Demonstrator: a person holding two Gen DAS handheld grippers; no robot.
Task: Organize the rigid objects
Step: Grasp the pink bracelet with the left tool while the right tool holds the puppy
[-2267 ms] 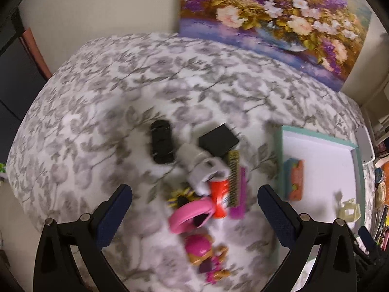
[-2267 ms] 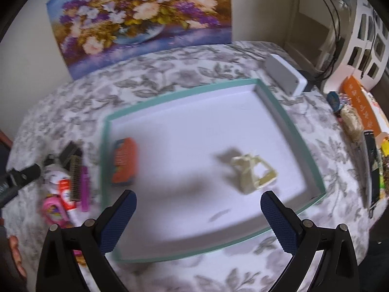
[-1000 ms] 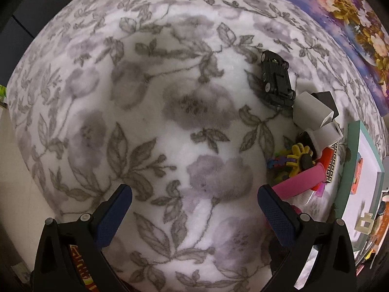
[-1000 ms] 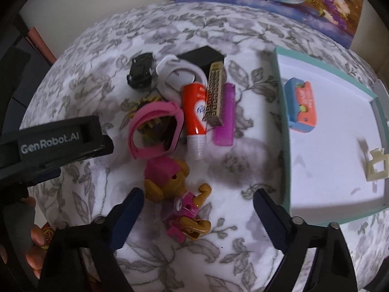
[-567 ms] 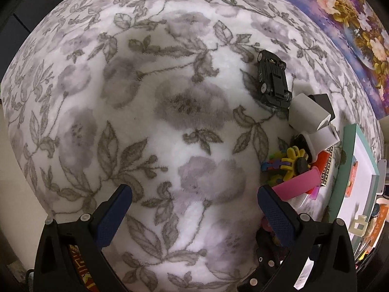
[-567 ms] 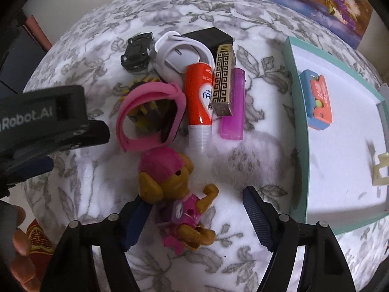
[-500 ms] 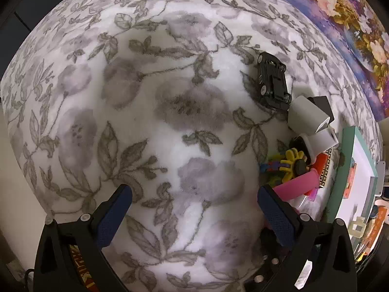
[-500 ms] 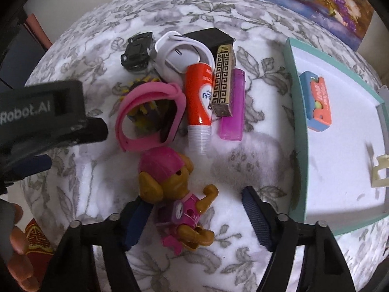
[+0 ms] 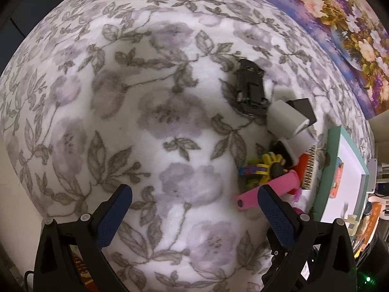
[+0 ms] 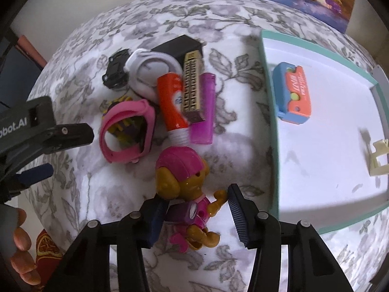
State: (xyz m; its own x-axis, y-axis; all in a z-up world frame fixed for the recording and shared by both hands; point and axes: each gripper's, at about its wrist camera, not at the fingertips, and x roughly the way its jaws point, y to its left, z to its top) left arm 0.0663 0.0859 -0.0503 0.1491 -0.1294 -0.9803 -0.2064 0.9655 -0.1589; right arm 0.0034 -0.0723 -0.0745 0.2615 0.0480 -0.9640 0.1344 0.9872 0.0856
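Pup figurine (image 10: 187,187) between open right gripper (image 10: 194,214) pads (none gripping), tray (image 10: 269,121) edge near; left gripper (image 9: 192,214) open, empty.

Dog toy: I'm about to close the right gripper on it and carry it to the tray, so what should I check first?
1. Right gripper straddles the dog toy: ok, its body lies between the fingers.
2. Fingers touching the toy: cannot tell; the arm looks near the right finger.
3. Pink band outside the jaws: ok, apart from the toy.
4. Free space in the tray: ok; only an orange-blue case and a cream piece inside.
5. Left gripper out of the way: ok, open over bare cloth.
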